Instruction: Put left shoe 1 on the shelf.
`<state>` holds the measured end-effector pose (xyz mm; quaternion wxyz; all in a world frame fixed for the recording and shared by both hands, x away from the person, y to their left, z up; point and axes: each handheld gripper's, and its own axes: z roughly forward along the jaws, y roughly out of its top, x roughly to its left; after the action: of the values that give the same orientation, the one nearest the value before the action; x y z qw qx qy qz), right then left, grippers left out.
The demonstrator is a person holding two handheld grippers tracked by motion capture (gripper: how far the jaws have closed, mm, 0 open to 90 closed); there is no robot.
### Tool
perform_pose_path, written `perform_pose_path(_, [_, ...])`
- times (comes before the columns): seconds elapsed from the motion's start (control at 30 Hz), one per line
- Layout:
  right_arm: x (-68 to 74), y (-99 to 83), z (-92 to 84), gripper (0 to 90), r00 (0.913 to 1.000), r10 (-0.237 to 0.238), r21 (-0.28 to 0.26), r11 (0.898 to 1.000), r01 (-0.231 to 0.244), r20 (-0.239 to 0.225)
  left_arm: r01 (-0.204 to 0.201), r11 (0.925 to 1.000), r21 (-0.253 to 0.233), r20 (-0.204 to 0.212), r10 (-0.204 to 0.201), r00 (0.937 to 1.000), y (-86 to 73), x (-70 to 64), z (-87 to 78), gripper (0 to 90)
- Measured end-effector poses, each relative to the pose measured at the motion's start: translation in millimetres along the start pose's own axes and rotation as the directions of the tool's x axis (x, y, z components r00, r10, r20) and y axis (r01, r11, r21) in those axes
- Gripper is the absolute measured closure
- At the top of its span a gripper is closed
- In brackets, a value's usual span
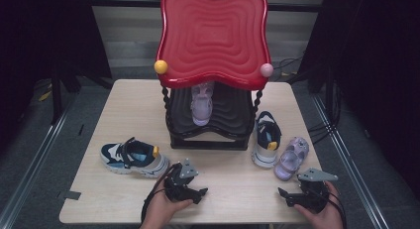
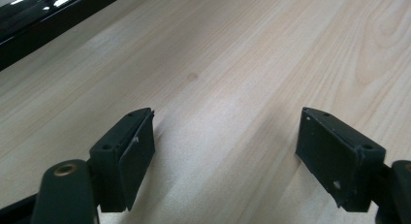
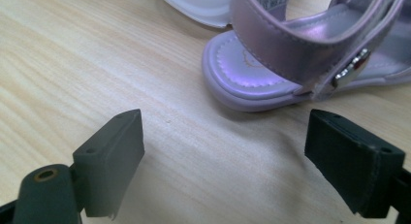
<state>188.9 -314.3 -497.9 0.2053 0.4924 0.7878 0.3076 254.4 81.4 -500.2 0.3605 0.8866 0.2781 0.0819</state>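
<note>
Left tongs (image 1: 198,193) rested low at 6 o'clock on the tabletop (image 1: 233,189), jaws spread wide with bare wood between them in the left gripper view (image 2: 225,146). Right tongs (image 1: 285,197) sat at 5 o'clock, jaws likewise wide apart, holding nothing. In the right gripper view (image 3: 223,161) the lilac sandal (image 3: 291,64) lay just ahead of the jaws, toe toward them, not touched. High view: lilac sandal (image 1: 292,157) at 4 o'clock, just beyond the right tongs. Beside it, touching or nearly so, stood a navy-and-white sneaker (image 1: 266,139), toe toward the person. Its mate, a second navy sneaker (image 1: 133,157), lay on its sole at 8 o'clock, just beyond the left tongs. Farther back, at centre to 12 o'clock, stood a two-tier shoe rack (image 1: 213,35) with red top shelf; a second lilac sandal (image 1: 202,105) sat on its dark lower shelf.
</note>
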Motion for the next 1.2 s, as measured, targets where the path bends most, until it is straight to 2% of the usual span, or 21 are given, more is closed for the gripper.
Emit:
perform_pose_path(0.13, [1.7,4.3,-5.0,14.6,1.0,-0.007,-0.006,1.0,0.007,-0.003,-0.032,0.9995,-0.006,-0.008,0.032,0.9995,-1.9,-1.5,0.6,20.5])
perform_pose_path(0.17, [1.4,5.2,-6.0,14.6,0.9999,-0.009,-0.007,1.0,0.009,-0.006,-0.024,0.9994,-0.027,-0.005,0.024,0.9997,-3.1,-2.0,1.7,20.0])
perform_pose_path(0.23, [0.6,7.5,-8.7,14.6,0.9999,0.006,-0.003,1.0,-0.006,-0.013,-0.039,0.9992,-0.013,-0.007,0.038,0.9992,-3.3,-2.4,1.0,18.4])
perform_pose_path(0.33, [-2.7,10.1,-14.0,14.9,1.0,0.005,0.001,1.0,-0.005,-0.005,-0.045,0.9987,-0.025,0.004,0.045,0.999,-4.7,-2.4,2.3,14.4])
perform_pose_path(0.4, [-7.6,13.1,-19.8,14.8,0.9997,0.023,-0.004,1.0,-0.023,0.0,-0.047,0.9978,-0.046,0.009,0.048,0.9988,-7.0,-1.5,3.1,13.3])
perform_pose_path(0.67, [-20.2,22.2,-27.4,15.3,0.9988,0.044,-0.019,0.999,-0.044,0.02,-0.06,0.9974,-0.04,0.023,0.061,0.9979,-6.2,-1.5,4.3,10.1])
perform_pose_path(0.83, [-25.5,32.3,-28.0,16.3,0.9987,0.038,-0.017,0.999,-0.038,0.035,-0.065,0.9973,-0.035,0.024,0.066,0.9976,-5.8,-1.3,4.5,9.0])
perform_pose_path(0.9, [-26.9,36.5,-27.2,16.3,0.9987,0.012,-0.011,1.0,-0.012,0.05,-0.067,0.9973,-0.031,0.025,0.068,0.9974,-5.7,-1.5,4.6,8.4])
perform_pose_path(0.97, [-28.5,40.5,-26.3,17.0,0.9985,0.008,-0.006,1.0,-0.008,0.055,-0.071,0.9971,-0.028,0.027,0.072,0.9971,-5.6,-1.4,4.9,7.5])
perform_pose_path(1.2, [-35.2,49.6,-25.2,22.4,0.9984,-0.001,-0.011,1.0,0.002,0.057,-0.07,0.9971,-0.029,0.034,0.071,0.9969,-5.5,-1.8,5.3,6.6])
